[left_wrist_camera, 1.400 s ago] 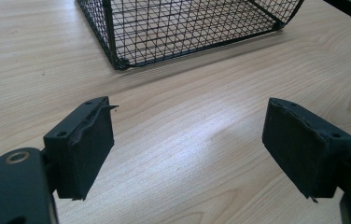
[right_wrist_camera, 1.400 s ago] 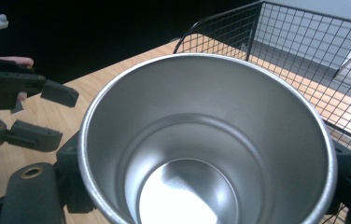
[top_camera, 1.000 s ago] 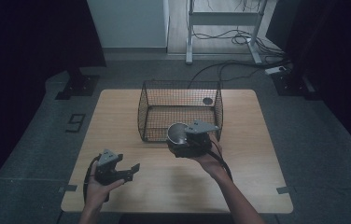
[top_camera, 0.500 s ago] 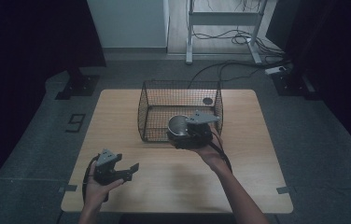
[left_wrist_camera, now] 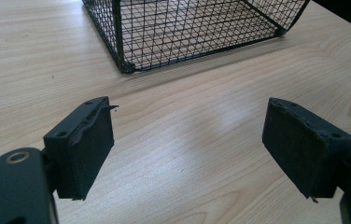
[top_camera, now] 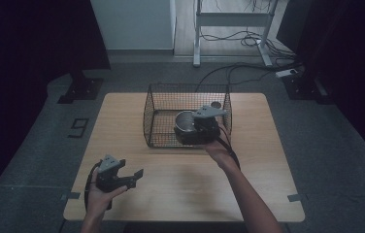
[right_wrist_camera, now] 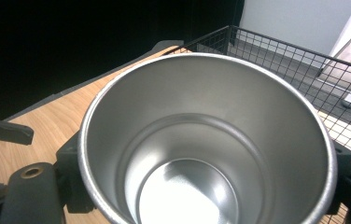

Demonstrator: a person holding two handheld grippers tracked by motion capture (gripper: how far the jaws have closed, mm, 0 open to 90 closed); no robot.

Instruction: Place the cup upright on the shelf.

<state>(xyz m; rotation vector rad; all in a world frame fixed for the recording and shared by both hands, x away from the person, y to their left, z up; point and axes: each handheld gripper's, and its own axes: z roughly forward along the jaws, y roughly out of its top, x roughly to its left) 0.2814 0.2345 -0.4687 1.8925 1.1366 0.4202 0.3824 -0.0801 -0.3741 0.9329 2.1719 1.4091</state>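
Right gripper (top_camera: 196, 132) was clamped on the steel cup (top_camera: 186, 121) over the wire basket (top_camera: 156, 111); left gripper (top_camera: 131, 177) gaped empty.
Cup looked light, stiff and slippery, so squeezing its sides below the rim seemed safest.

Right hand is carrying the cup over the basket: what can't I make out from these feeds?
- Shiny steel cup: outer wall and base, right gripper view, cut off by the frame edge.
- Right gripper: jaw contact on the cup, high view, hidden by its body.
- Small round object behind the black wire basket: too small.

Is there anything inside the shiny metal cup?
No, the right gripper view looks straight into the metal cup and shows its bare shiny bottom.
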